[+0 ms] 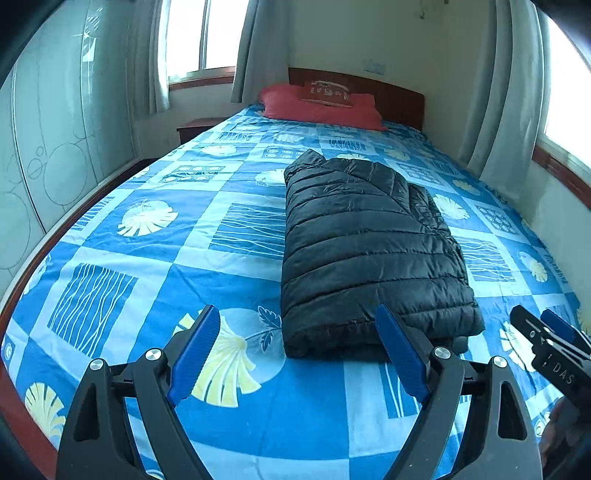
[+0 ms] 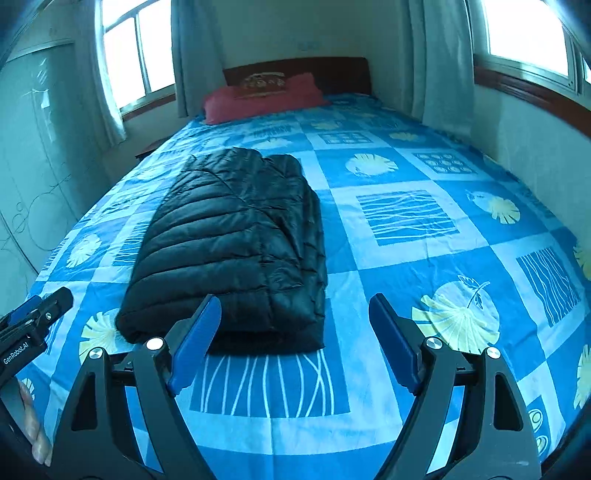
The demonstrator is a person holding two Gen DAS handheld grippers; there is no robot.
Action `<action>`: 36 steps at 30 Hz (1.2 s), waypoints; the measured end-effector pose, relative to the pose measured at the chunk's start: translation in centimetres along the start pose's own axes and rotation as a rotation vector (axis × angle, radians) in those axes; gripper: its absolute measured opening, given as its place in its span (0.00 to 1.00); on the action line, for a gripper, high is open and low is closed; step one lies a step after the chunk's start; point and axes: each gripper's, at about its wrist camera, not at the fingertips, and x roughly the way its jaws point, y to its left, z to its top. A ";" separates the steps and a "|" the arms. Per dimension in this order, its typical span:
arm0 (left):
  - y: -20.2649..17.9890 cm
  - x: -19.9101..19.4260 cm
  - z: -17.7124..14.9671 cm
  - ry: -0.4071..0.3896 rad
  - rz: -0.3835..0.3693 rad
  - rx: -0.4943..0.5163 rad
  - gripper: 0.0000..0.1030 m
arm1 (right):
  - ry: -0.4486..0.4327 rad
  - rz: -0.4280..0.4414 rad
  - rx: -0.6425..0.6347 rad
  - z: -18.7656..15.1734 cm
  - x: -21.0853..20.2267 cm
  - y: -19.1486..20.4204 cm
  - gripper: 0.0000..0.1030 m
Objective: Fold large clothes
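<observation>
A black quilted puffer jacket (image 1: 365,251) lies folded into a long compact bundle on the bed; it also shows in the right wrist view (image 2: 236,236). My left gripper (image 1: 297,317) is open and empty, hovering just short of the bundle's near end, its right pad in front of the near right corner. My right gripper (image 2: 295,306) is open and empty, near the bundle's near right corner, its left pad in front of the jacket edge. The right gripper also shows at the left view's right edge (image 1: 546,332), and the left gripper at the right view's left edge (image 2: 37,314).
The bed carries a blue patterned sheet (image 1: 155,258) with leaf and stripe squares. A red pillow (image 1: 317,105) lies at the dark wooden headboard (image 1: 391,94). A wardrobe (image 1: 48,147) stands left, a curtained window (image 2: 524,33) right, and a small nightstand (image 1: 195,127) by the bed.
</observation>
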 end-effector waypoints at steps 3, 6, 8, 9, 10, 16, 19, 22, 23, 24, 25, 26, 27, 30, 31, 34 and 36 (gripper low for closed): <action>-0.3 -0.3 -0.3 -0.004 0.005 0.003 0.83 | -0.009 -0.001 -0.017 -0.1 -0.6 0.4 0.80; -0.6 -0.6 -0.4 0.001 0.006 0.003 0.82 | -0.020 -0.005 -0.028 -0.2 -1.0 0.6 0.80; -0.8 -0.6 -0.5 0.009 -0.003 0.003 0.82 | -0.023 0.000 -0.028 -0.3 -1.2 0.6 0.80; -0.9 -0.6 -0.6 0.012 -0.005 0.004 0.82 | -0.023 0.001 -0.028 -0.3 -1.2 0.7 0.80; -1.0 -0.6 -0.6 0.013 -0.004 0.006 0.83 | -0.022 0.001 -0.028 -0.3 -1.2 0.7 0.80; -1.2 -1.0 -0.8 0.003 -0.003 0.007 0.83 | -0.025 -0.001 -0.030 -0.4 -1.3 0.7 0.80; -1.1 -1.0 -0.8 0.007 -0.004 0.002 0.83 | -0.025 0.003 -0.029 -0.4 -1.3 0.8 0.80; -1.1 -1.1 -0.8 0.004 -0.003 0.001 0.83 | -0.025 0.004 -0.031 -0.4 -1.4 0.8 0.80; -1.1 -1.1 -0.8 0.004 -0.004 0.001 0.83 | -0.025 0.004 -0.032 -0.4 -1.4 0.8 0.80; -1.1 -1.1 -0.8 0.004 -0.004 0.001 0.83 | -0.024 0.006 -0.032 -0.4 -1.3 0.8 0.80; -1.1 -1.1 -0.8 0.005 -0.004 0.000 0.83 | -0.023 0.007 -0.032 -0.4 -1.3 0.9 0.80; -1.1 -1.1 -0.8 0.005 -0.004 -0.001 0.83 | -0.022 0.008 -0.033 -0.4 -1.3 1.0 0.80; -1.1 -1.1 -0.8 0.006 -0.004 -0.001 0.83 | -0.022 0.007 -0.033 -0.4 -1.3 1.0 0.80; -1.1 -1.0 -0.8 0.010 -0.004 -0.003 0.83 | -0.022 0.007 -0.033 -0.5 -1.4 1.1 0.80; -1.1 -1.0 -0.8 0.011 -0.005 -0.004 0.83 | -0.022 0.008 -0.034 -0.5 -1.3 1.2 0.80; -1.1 -1.0 -0.9 0.013 -0.004 -0.006 0.83 | -0.019 0.012 -0.035 -0.5 -1.2 1.3 0.80; -1.1 -0.9 -0.9 0.016 -0.006 -0.006 0.83 | -0.018 0.014 -0.037 -0.5 -1.1 1.4 0.80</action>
